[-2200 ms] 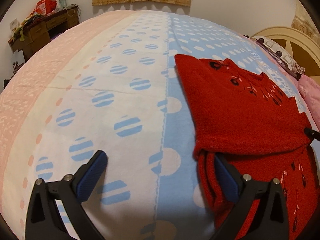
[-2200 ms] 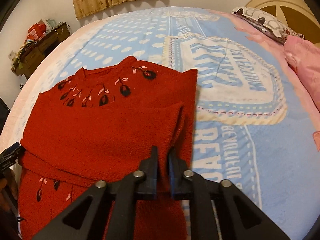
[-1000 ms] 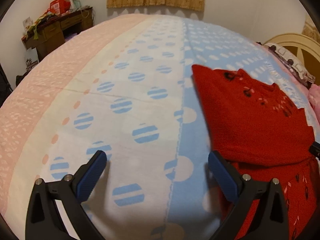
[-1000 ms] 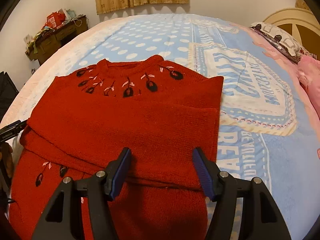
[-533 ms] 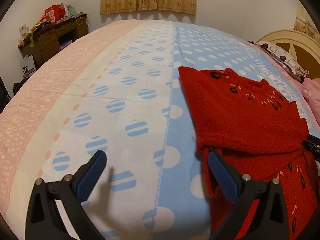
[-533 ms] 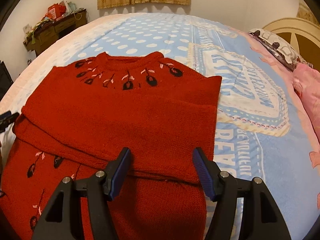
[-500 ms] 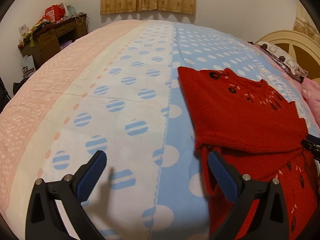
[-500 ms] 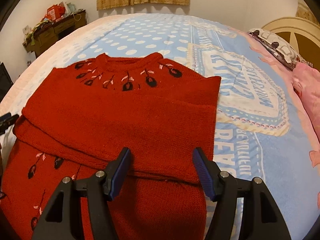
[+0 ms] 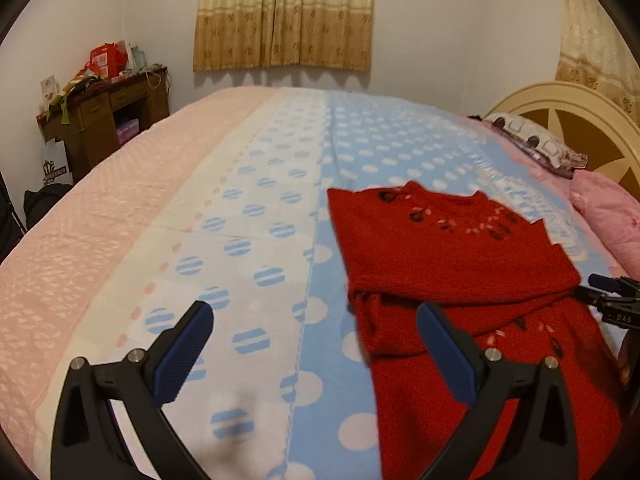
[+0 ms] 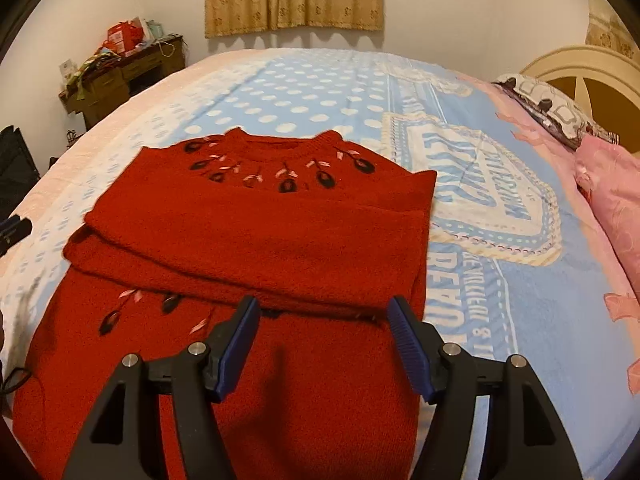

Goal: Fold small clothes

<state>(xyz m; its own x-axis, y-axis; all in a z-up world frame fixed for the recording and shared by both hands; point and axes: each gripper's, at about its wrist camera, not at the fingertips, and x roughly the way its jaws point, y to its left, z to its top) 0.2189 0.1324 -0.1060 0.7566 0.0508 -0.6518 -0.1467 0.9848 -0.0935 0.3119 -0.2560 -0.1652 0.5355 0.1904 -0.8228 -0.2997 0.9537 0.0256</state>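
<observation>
Two folds already sit on the red knitted sweater with dark embroidered flowers: both sleeves lie crossed over its chest, and it rests flat on the blue, white and pink dotted bedspread of the bed. Your right tool hovers above the lower body panel, its blue-padded jaws opening with nothing gripped between them. Your left tool stands wide apart and empty over the bedspread, its right pad just above the sweater's left edge. The next step, I judge, is the hem-to-collar fold. Bring each tool down to a bottom corner of the hem, which lies below what either view shows, so look before you pinch. Take both knit layers in each grip, lift level and together, and lay the hem near the collar so the sleeve band stays trapped and square.
</observation>
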